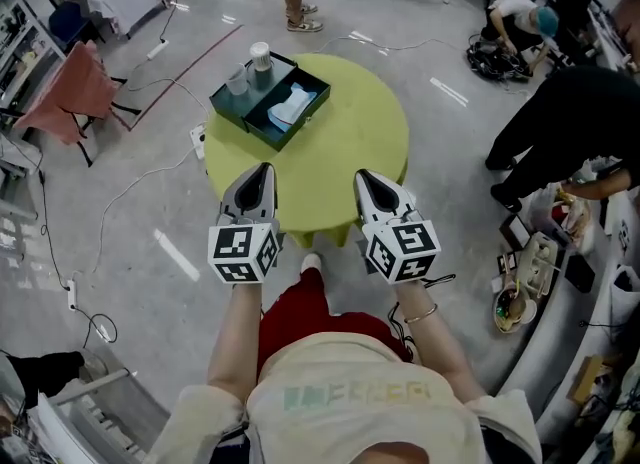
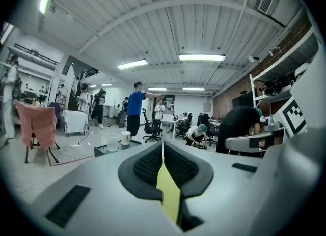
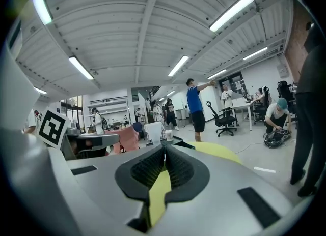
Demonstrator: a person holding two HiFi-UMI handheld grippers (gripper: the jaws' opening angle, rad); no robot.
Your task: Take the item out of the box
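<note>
Evidently nothing has been lifted yet: the pale blue packet (image 1: 290, 107) lies inside the dark box (image 1: 235, 124), which sits toward the far left edge of the round green counter (image 1: 350, 142). A clear cup (image 1: 237, 82) and a white-lidded container (image 1: 260, 55) stand in the far-left part of the box, just beside the packet's section.

The left hand-held gripper (image 1: 264, 169) and the right hand-held gripper (image 1: 362, 176) hover over the counter's near edge, well apart from the box. Each is clenched on nothing, its pads pressed together.

The risks probably lie in the approach. If the jaws arrive clenched, they would shove the packet rather than take it. A push against the box wall could slide the box toward the counter's far edge. The upright cups are close enough to tip if a gripper swings in from the left. The packet looks soft, so a shallow pinch might let it slip back.
</note>
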